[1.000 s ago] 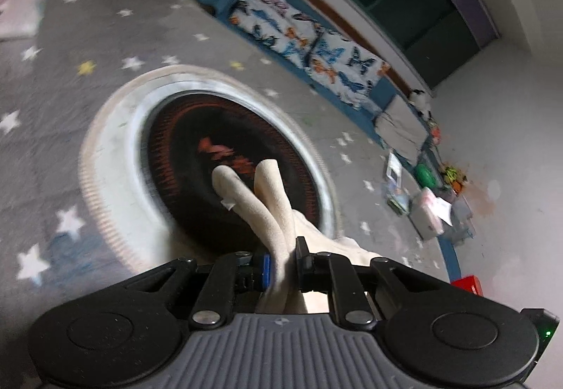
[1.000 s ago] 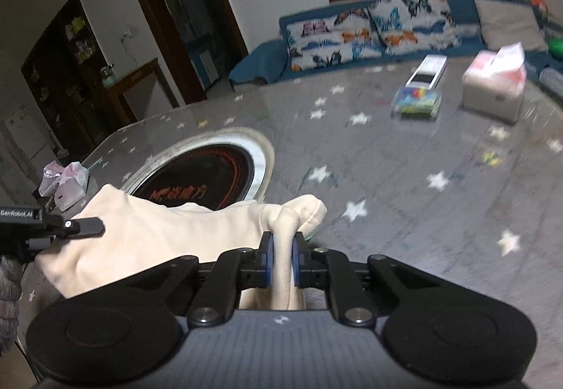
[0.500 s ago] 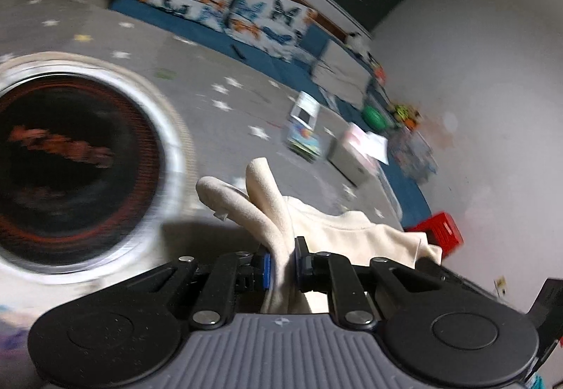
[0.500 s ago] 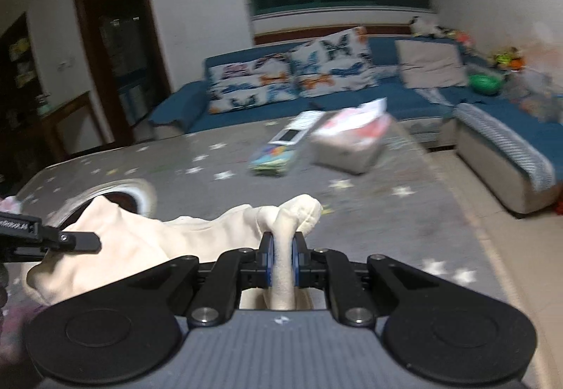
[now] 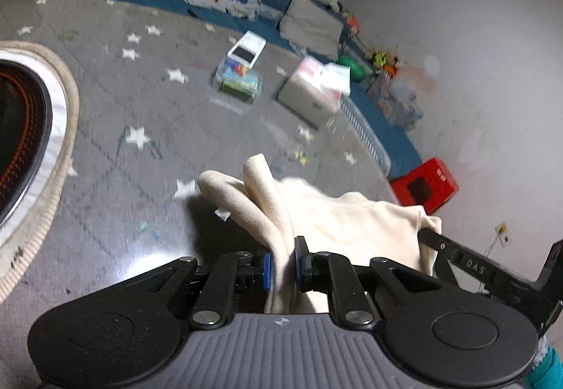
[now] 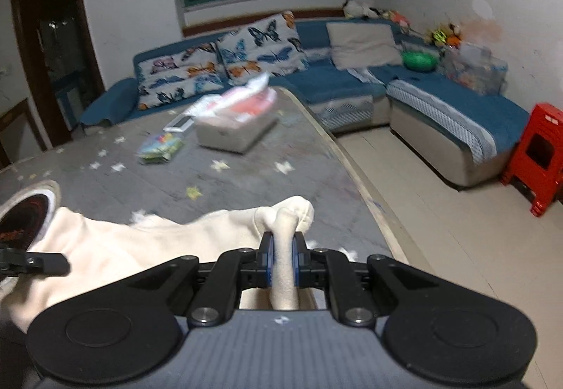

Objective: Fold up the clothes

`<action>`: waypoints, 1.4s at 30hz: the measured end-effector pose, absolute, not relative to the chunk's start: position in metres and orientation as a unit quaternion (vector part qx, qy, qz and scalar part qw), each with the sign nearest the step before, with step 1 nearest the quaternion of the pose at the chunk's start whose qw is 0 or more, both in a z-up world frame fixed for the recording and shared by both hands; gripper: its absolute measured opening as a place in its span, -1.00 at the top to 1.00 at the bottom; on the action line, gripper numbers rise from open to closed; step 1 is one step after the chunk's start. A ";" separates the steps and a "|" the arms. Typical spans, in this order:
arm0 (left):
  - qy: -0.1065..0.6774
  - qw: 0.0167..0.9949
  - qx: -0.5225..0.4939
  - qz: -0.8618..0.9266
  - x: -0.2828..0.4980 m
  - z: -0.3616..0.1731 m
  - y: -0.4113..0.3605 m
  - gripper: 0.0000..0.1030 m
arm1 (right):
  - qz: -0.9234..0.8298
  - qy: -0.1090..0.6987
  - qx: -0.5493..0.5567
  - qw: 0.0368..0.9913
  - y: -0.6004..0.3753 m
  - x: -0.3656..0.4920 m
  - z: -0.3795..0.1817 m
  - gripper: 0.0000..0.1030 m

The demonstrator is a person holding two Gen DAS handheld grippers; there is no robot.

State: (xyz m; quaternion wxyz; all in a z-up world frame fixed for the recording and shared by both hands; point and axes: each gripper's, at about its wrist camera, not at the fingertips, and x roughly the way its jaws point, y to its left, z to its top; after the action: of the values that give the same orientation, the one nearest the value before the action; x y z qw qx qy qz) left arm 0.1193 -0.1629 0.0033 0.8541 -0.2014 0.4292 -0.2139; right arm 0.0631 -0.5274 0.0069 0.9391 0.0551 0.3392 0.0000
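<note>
**Cream garment pinched by both grippers above the starred cloth**

The left gripper has its jaws drawn narrow on a bunched fold of the cream garment; the fabric rises between the blue pads and sticks out toward 12 o'clock in two rounded lobes. From there the cloth spreads toward 3 o'clock, where the other tool's black finger meets its far corner. White letters on that finger read "DAS", as far as can be made out.

The right gripper is likewise clamped narrow on a rolled corner of the garment, which stands straight up between the pads and ends in a knob at 12 o'clock. The rest of the fabric trails off toward 9 o'clock.

Below lies a grey table printed with stars. Farther off, at 11 o'clock in the right view, sit a tissue box and a colourful packet. Beyond is a blue sofa with butterfly cushions, and at 3 o'clock a red stool.
</note>
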 end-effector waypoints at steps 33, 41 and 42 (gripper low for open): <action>0.431 0.848 -0.167 -0.258 0.152 0.012 -0.203 0.55 | 0.073 0.361 0.038 0.929 -0.484 0.086 -0.007 0.70; 0.440 0.847 -0.155 -0.254 0.171 -0.011 -0.222 0.56 | 0.072 0.366 -0.024 0.928 -0.459 0.093 -0.024 0.68; 0.439 0.848 -0.154 -0.255 0.172 -0.011 -0.221 0.57 | 0.073 0.364 -0.036 0.928 -0.456 0.092 -0.023 0.68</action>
State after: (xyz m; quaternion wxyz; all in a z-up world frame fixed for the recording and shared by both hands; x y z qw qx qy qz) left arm 0.1717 -0.2212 -0.0114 0.8478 -0.1545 0.4387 -0.2549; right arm 0.0925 -0.4560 -0.0234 0.9280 -0.0364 0.3637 0.0727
